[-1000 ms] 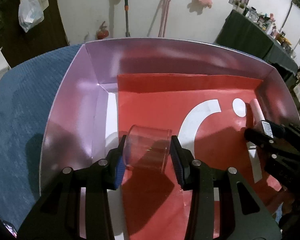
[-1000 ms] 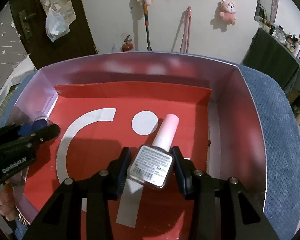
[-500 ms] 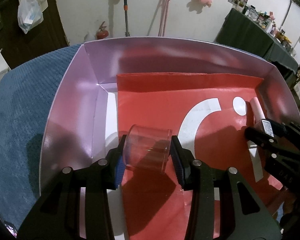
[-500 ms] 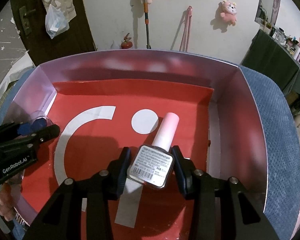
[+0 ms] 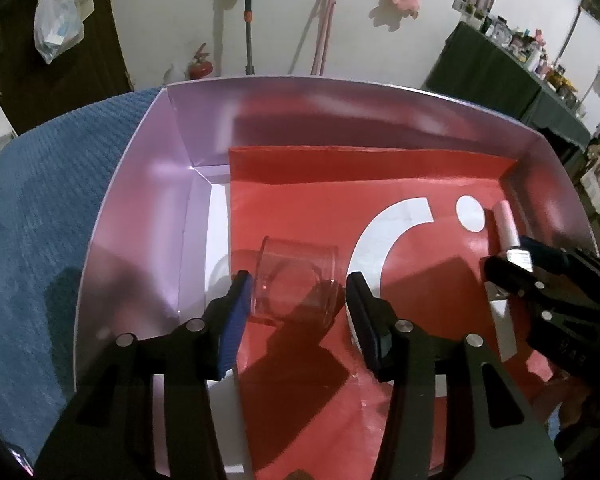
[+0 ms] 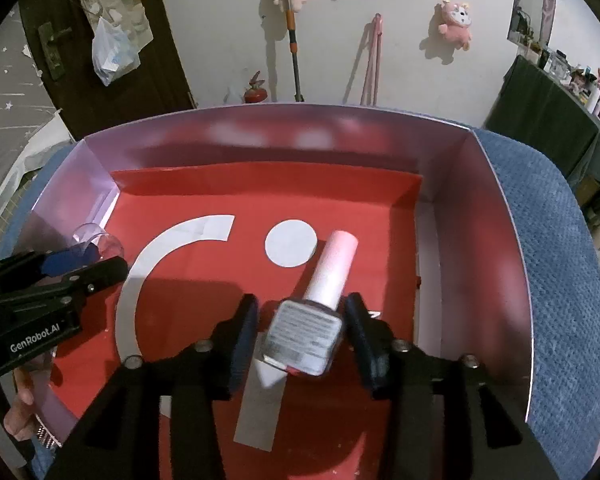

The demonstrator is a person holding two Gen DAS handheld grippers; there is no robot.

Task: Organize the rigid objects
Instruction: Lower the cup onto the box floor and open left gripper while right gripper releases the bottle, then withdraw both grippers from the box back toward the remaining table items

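Release step: left gripper [image 5: 296,300] and right gripper [image 6: 300,332], jaws just opening, stood slack around clear cup [image 5: 296,276] and nail polish bottle [image 6: 306,336] lying between them on box [image 6: 480,216] floor; next, probably lifting both clear.

I'm seeing both sets of jaws opening: left gripper [image 5: 296,292] letting go of the clear cup [image 5: 296,276], right gripper [image 6: 300,324] freeing the nail polish bottle [image 6: 312,320].

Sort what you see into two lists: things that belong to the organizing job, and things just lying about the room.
Job:
- clear cup, between the opened left tool
- nail polish bottle, between the opened right tool
- box

Lying about:
- pink plush toy
- mop handle
- fire extinguisher
- plastic bag
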